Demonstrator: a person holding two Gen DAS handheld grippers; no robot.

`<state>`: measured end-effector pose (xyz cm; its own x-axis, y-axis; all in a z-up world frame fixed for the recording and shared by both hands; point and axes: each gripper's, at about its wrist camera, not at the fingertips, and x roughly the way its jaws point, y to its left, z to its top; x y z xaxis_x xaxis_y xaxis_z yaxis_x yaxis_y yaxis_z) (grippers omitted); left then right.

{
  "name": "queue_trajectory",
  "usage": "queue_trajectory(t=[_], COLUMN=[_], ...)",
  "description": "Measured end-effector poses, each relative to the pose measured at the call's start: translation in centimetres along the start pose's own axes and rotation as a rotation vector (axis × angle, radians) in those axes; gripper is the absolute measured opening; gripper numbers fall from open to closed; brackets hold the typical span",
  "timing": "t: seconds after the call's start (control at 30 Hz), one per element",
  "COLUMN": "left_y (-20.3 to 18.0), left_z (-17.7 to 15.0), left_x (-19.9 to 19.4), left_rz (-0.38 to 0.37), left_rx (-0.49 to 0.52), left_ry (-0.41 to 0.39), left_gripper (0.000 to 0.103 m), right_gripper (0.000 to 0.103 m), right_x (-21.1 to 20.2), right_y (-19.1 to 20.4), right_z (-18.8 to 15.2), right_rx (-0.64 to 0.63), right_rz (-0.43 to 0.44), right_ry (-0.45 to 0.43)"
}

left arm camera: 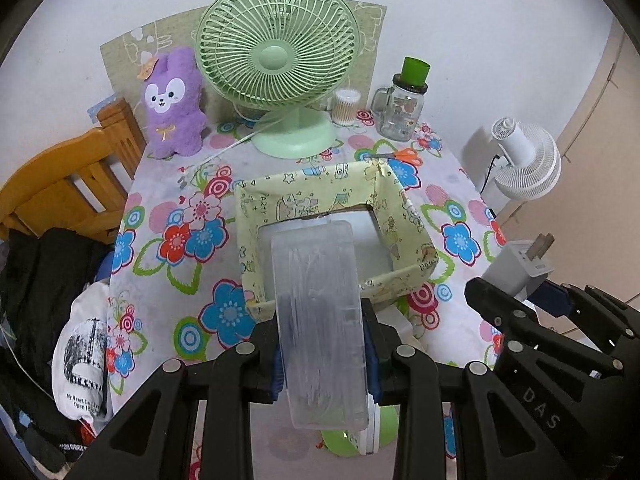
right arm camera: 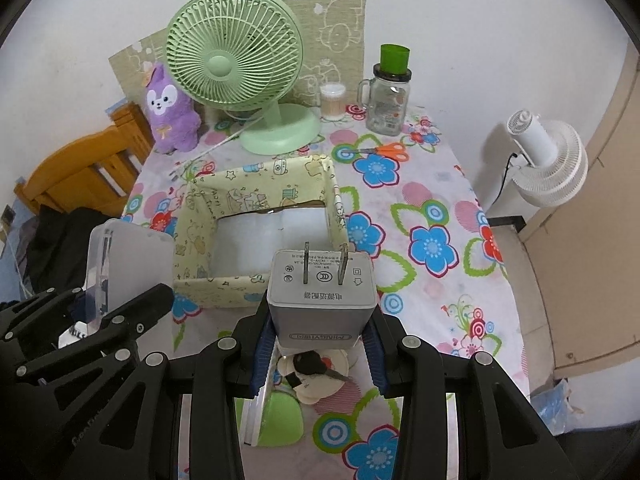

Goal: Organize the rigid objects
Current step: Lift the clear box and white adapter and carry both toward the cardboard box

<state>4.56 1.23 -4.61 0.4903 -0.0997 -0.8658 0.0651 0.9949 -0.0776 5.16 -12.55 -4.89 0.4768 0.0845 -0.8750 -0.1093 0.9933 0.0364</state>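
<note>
While both loads hang above the near edge of the bench (right arm camera: 440,184), worth noting the geometry. Left tongs (left arm camera: 324,344) closed on clear plastic case (left arm camera: 320,320), pads pressing its long sides near the lower half. Right tongs (right arm camera: 320,344) closed on grey power adapter (right arm camera: 322,292), pads on its two flanks, prongs pointing up and away.

Target presumably the open yellow-patterned box (left arm camera: 312,196), sitting mid-bench, directly ahead of and below both tongs. Looks empty apart from a pale liner, though near wall hides part of the floor.

Key relation: case long axis runs straight ahead along the tongs line, far end overlapping the box opening in the left view. Case appears about as long as the box interior is deep, so probably needs to go in lengthwise or tilted. Adapter compact, no axis worry; box lies ahead and slightly left of right tongs.

Neither hand clearly nearer; both sit side by side, left tongs visible at left edge of right view, well clear of each other.

Risk, as a guess: dropping both together could jam adapter against case. Better one at a time.

Green fan (left arm camera: 276,60), plush rabbit (left arm camera: 172,104), jar (left arm camera: 400,108), scissors (right arm camera: 384,151) all behind the box, out of the path.
</note>
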Motion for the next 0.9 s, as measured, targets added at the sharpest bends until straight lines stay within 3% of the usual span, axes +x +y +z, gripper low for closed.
queue_trajectory(t=[0.43,0.9], left_y=[0.3,1.8], left_z=[1.8,3.5], left_x=[1.9,4.5], left_rz=[-0.005,0.040], left_rx=[-0.036,-0.099], left_ry=[0.020,0.047], left_gripper=[0.031,0.031], right_gripper=[0.043,0.043], right_x=[1.7,5.2], right_y=[0.0,0.8], right_z=[2.3,4.9], right_rx=[-0.030,-0.084], right_rz=[0.012,0.047], right_ry=[0.020,0.061])
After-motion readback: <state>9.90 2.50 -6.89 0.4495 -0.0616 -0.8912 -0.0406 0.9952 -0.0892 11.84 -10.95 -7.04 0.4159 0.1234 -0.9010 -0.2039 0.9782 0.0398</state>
